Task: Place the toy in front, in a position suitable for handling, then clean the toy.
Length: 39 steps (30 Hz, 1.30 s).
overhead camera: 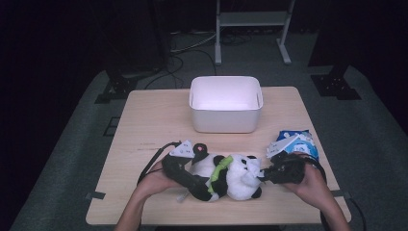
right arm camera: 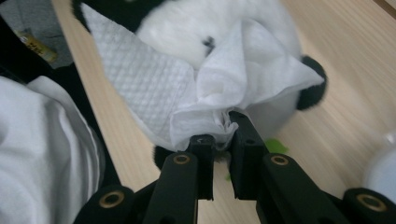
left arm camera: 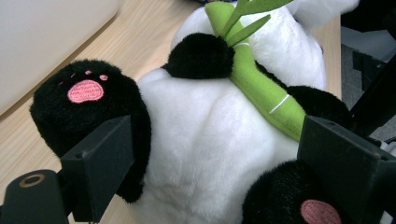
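Note:
A black-and-white panda plush (overhead camera: 238, 175) lies on its back at the table's front centre, hugging a green bamboo stalk (overhead camera: 220, 169). My left gripper (overhead camera: 204, 185) stands open with one jaw on each side of the panda's belly (left arm camera: 210, 140), next to the bamboo stalk (left arm camera: 261, 88). My right gripper (overhead camera: 263, 177) is shut on a crumpled white tissue (overhead camera: 251, 174). In the right gripper view the tissue (right arm camera: 187, 79) is pinched at the tips of my right gripper (right arm camera: 220, 128) and rests against the panda's white head (right arm camera: 177, 28).
A white plastic bin (overhead camera: 225, 122) stands at the back centre of the wooden table (overhead camera: 144, 125), and its wall (left arm camera: 46, 37) is close on the left. A blue wipes packet (overhead camera: 296, 142) lies just behind my right hand. A white sleeve (right arm camera: 37, 154) is nearby.

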{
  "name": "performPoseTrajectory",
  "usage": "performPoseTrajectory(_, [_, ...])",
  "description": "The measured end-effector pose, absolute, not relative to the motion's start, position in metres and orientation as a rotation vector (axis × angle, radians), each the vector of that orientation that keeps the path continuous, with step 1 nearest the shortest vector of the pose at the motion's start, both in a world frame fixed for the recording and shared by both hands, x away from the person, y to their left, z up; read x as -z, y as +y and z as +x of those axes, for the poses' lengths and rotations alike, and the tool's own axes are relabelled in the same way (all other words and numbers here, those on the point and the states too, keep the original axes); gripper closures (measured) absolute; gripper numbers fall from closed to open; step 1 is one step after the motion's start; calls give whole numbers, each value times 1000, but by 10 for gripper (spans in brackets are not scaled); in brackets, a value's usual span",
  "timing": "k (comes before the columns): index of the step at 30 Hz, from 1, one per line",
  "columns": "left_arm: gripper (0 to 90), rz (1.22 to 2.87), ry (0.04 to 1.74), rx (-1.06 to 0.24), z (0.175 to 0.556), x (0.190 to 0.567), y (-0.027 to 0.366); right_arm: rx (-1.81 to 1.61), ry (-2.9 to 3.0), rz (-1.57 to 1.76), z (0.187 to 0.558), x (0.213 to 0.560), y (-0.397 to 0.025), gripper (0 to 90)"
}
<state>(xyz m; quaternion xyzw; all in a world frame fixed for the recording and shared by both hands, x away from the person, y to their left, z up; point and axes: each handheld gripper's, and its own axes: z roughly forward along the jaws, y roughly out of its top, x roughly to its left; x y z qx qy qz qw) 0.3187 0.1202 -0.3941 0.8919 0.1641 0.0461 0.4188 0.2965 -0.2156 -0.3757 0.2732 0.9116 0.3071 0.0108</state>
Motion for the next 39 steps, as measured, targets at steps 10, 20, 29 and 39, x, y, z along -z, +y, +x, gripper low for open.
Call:
performPoseTrajectory(10, [97, 2219, 417, -92, 323, 396, 124, -987, 2834, 826, 299, 373, -209, 808])
performPoseTrajectory(20, [97, 2232, 416, -105, 321, 395, 123, -965, 2834, 783, 292, 373, -198, 806])
performPoseTrajectory(29, [97, 2232, 418, -96, 323, 395, 123, -963, 2836, 764, 293, 371, -192, 805])
performPoseTrajectory(39, [96, 2226, 424, -93, 323, 396, 122, -967, 2902, 587, 310, 358, -140, 807])
